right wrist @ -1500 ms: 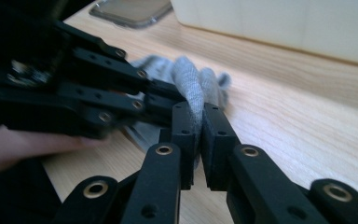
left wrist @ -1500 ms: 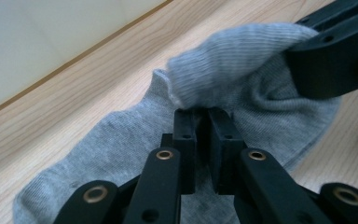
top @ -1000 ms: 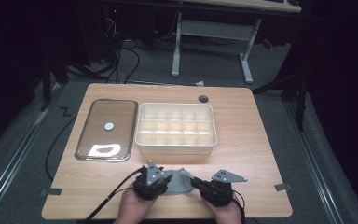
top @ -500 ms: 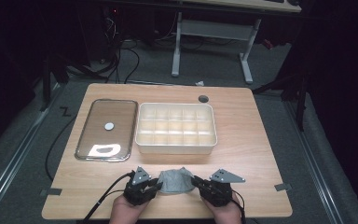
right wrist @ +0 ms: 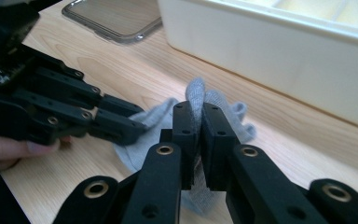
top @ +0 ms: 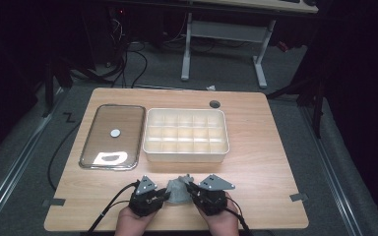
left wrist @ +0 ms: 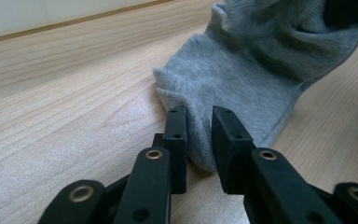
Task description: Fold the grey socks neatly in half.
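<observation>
A grey sock [top: 177, 191] lies bunched on the wooden table [top: 256, 147] near its front edge, between my two grippers. My left gripper [top: 164, 196] comes at the sock from the left. In the left gripper view its jaws [left wrist: 198, 135] have just been closing, and the sock [left wrist: 256, 70] has its folded edge pinched between the pads. My right gripper [top: 191, 189] is shut on the sock's other side. In the right gripper view a ridge of the sock [right wrist: 196, 95] sticks up between the right gripper [right wrist: 196, 122] pads, with the left gripper's fingers [right wrist: 98, 119] close by.
A white compartment box [top: 186, 155] stands just beyond the sock, its wall [right wrist: 284, 56] close ahead in the right gripper view. A clear lid [top: 112, 132] lies flat to its left. A round cable hole [top: 215, 103] is at the back.
The left gripper sank to the sock and its jaws closed on the sock's edge. The right gripper shifted left with the sock in it, bunching the fabric between the two.
</observation>
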`<action>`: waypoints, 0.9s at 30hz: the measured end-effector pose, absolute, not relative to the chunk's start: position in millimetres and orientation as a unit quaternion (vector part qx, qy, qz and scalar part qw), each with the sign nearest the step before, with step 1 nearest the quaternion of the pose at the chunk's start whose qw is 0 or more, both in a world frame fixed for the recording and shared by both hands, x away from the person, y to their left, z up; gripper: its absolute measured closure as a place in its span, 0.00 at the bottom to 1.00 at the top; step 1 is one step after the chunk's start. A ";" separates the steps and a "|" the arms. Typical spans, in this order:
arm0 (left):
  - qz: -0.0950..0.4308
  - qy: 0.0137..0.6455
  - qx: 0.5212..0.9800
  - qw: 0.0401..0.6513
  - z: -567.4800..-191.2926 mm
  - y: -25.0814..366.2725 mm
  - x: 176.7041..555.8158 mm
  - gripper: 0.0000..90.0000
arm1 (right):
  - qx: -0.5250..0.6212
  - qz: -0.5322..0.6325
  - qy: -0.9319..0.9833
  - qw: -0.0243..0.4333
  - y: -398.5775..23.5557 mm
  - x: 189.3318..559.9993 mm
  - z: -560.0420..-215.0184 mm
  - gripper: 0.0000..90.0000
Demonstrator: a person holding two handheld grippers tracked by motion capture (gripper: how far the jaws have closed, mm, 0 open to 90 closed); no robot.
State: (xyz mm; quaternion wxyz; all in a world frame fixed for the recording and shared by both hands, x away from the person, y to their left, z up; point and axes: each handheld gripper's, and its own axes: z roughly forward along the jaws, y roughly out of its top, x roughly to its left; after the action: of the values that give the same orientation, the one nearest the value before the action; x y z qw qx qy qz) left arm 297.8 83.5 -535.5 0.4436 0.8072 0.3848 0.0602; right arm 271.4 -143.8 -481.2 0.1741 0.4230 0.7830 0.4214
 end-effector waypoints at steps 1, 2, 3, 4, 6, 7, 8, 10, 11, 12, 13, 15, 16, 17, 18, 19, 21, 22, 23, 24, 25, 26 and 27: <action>0.060 0.384 0.808 0.444 -535.4 83.3 297.8 0.85 | 0.420 0.420 0.785 0.174 -140.7 272.1 -480.1 0.96; 0.060 0.383 0.808 0.444 -535.3 83.2 297.6 0.87 | 0.416 0.418 0.788 0.175 -135.3 273.2 -478.8 0.96; 0.061 0.381 0.809 0.443 -535.1 82.9 297.4 0.87 | 0.412 0.417 0.791 0.175 -132.2 273.9 -478.4 0.96; 0.062 0.379 0.810 0.443 -535.2 82.7 297.4 0.88 | 0.407 0.417 0.794 0.175 -127.2 274.8 -478.3 0.96; 0.061 0.379 0.810 0.444 -535.2 82.3 297.3 0.88 | 0.403 0.414 0.798 0.169 -120.0 275.7 -480.5 0.96; 0.060 0.379 0.810 0.444 -535.2 82.4 297.4 0.88 | 0.403 0.411 0.801 0.165 -117.7 276.1 -482.5 0.96; 0.060 0.379 0.810 0.444 -535.2 82.5 297.5 0.88 | 0.400 0.406 0.805 0.164 -115.7 276.9 -486.3 0.96; 0.057 0.380 0.808 0.447 -535.3 83.0 298.0 0.86 | 0.403 0.395 0.812 0.153 -113.3 278.4 -496.2 0.96; 0.056 0.378 0.808 0.448 -535.1 83.4 298.0 0.84 | 0.404 0.392 0.813 0.150 -113.2 278.8 -499.3 0.96; 0.057 0.377 0.808 0.448 -534.9 83.7 297.8 0.82 | 0.406 0.389 0.814 0.145 -113.7 279.5 -503.9 0.96; 0.059 0.376 0.808 0.449 -534.4 83.9 297.5 0.80 | 0.407 0.388 0.815 0.142 -114.4 279.8 -506.2 0.96; 0.068 0.374 0.809 0.448 -533.7 84.3 297.3 0.75 | 0.410 0.388 0.814 0.135 -115.9 279.8 -512.2 0.96; 0.071 0.373 0.810 0.446 -533.6 84.6 297.6 0.74 | 0.410 0.388 0.815 0.133 -116.4 279.8 -513.7 0.96; 0.072 0.374 0.812 0.443 -533.4 85.5 298.3 0.73 | 0.409 0.389 0.815 0.132 -116.7 279.8 -515.0 0.96; 0.074 0.374 0.812 0.442 -533.2 86.0 298.6 0.72 | 0.410 0.389 0.815 0.130 -117.1 279.8 -516.7 0.96; 0.076 0.374 0.812 0.442 -532.8 86.5 298.7 0.72 | 0.410 0.390 0.815 0.128 -117.4 280.0 -517.9 0.96; 0.078 0.372 0.813 0.440 -531.8 87.8 298.7 0.75 | 0.409 0.390 0.815 0.127 -117.6 280.2 -519.4 0.96; 0.080 0.372 0.813 0.441 -531.7 87.9 298.5 0.79 | 0.409 0.390 0.815 0.128 -117.8 280.3 -520.0 0.96; 0.084 0.370 0.816 0.437 -531.7 88.2 298.2 0.83 | 0.409 0.389 0.815 0.128 -117.9 280.2 -520.3 0.96; 0.086 0.370 0.817 0.434 -532.1 88.2 297.9 0.88 | 0.409 0.388 0.816 0.128 -118.2 280.3 -520.8 0.96; 0.089 0.370 0.818 0.432 -533.0 88.4 297.2 0.91 | 0.408 0.387 0.817 0.129 -118.4 280.4 -521.2 0.97; 0.092 0.371 0.819 0.428 -533.2 88.9 296.8 0.94 | 0.408 0.385 0.817 0.129 -118.8 280.3 -521.6 0.97; 0.097 0.372 0.822 0.421 -534.1 89.4 296.8 0.97 | 0.407 0.385 0.818 0.131 -119.3 280.3 -521.9 0.97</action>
State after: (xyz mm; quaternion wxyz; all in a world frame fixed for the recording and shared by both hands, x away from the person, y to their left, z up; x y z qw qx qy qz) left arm 296.8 89.4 -534.1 0.4213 0.8216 0.3717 0.0966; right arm 280.3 -119.3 -521.9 0.1309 0.4069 0.8180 0.3850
